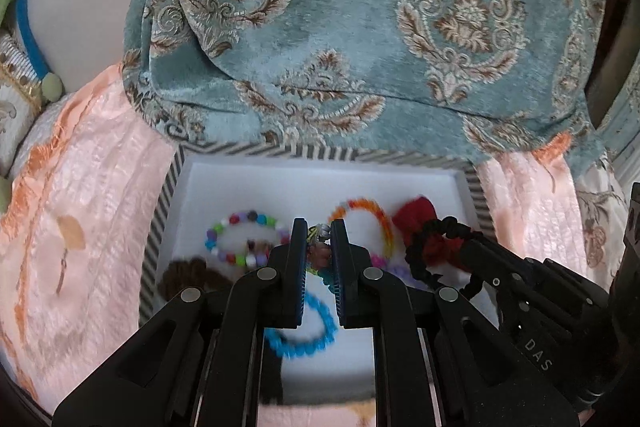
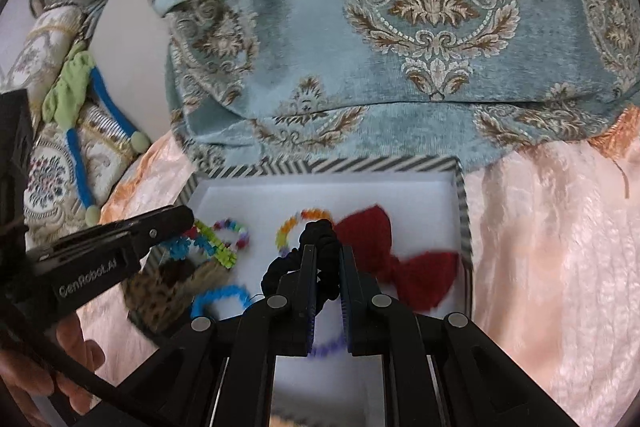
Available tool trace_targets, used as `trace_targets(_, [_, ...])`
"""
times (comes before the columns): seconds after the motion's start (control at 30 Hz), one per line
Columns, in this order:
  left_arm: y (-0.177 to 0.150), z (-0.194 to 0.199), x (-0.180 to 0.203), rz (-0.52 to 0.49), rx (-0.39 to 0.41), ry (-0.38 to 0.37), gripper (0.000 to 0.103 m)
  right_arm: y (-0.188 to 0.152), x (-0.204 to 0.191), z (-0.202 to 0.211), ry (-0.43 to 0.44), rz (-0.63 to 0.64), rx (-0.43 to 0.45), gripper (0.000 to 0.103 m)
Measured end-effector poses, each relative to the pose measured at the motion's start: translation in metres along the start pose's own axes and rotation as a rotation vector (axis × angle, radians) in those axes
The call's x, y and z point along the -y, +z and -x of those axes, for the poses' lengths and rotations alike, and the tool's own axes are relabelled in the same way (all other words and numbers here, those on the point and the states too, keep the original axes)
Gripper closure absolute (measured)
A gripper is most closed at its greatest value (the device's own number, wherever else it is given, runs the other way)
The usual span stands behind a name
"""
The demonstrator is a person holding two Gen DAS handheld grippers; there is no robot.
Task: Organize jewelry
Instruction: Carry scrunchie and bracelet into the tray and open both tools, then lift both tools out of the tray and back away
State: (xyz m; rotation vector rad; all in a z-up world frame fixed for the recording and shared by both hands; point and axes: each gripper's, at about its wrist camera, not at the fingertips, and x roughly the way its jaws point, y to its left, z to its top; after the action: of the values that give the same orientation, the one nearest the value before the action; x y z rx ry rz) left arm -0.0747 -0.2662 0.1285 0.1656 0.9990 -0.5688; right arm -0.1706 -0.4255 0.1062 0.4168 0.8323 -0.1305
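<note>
A white tray with a striped rim (image 1: pixel 164 195) (image 2: pixel 464 211) lies on peach cloth. It holds a multicoloured bead bracelet (image 1: pixel 244 239), an orange bracelet (image 1: pixel 364 219), a blue bracelet (image 1: pixel 304 331) (image 2: pixel 220 297), a red bow (image 1: pixel 416 213) (image 2: pixel 396 259) and a brown hair piece (image 1: pixel 192 275). Above the tray, my left gripper (image 1: pixel 318 233) (image 2: pixel 188 223) is shut on a green, yellow and blue woven bracelet (image 1: pixel 318 255) (image 2: pixel 216 247). Beside it to the right, my right gripper (image 2: pixel 328 251) (image 1: pixel 468 247) is shut on a black scrunchie (image 2: pixel 320 239) (image 1: pixel 436 227).
A teal cushion with a brown damask pattern (image 1: pixel 360 47) overhangs the tray's far edge. Peach satin cloth (image 1: pixel 88 207) surrounds the tray. A blue and green headband (image 2: pixel 80 115) lies far left. A person's hand (image 2: pixel 68 347) holds the left gripper.
</note>
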Motion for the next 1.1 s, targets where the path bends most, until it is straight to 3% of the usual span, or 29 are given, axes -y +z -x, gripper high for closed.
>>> trace_targets(0.23, [0.021,-0.038,-0.007,0.018,-0.001,0.017,0.093,0.022,0.022,-0.044,-0.017,-0.078,-0.03,0.093])
trace_targets(0.53, [0.019,-0.074,-0.029,0.069,-0.06,0.041,0.093,0.023,0.046,-0.082,-0.09,-0.125,-0.085,0.093])
trace_targets(0.57, [0.018,-0.076,-0.032,0.082,-0.065,0.043,0.093,0.022,0.048,-0.083,-0.093,-0.128,-0.088,0.089])
trace_targets(0.67, [0.017,-0.08,-0.039,0.112,-0.082,0.04,0.081,0.019,0.049,-0.078,-0.081,-0.13,-0.083,0.082])
trace_targets(0.73, [0.017,-0.079,-0.04,0.117,-0.083,0.046,0.058,0.018,0.045,-0.072,-0.1,-0.104,-0.071,0.08])
trace_targets(0.8, [0.016,-0.076,-0.041,0.124,-0.079,0.048,0.05,0.015,0.042,-0.064,-0.108,-0.093,-0.06,0.076])
trace_targets(1.1, [0.011,-0.049,-0.037,0.102,-0.036,0.077,0.043,0.005,0.038,-0.037,-0.116,-0.08,-0.026,0.067])
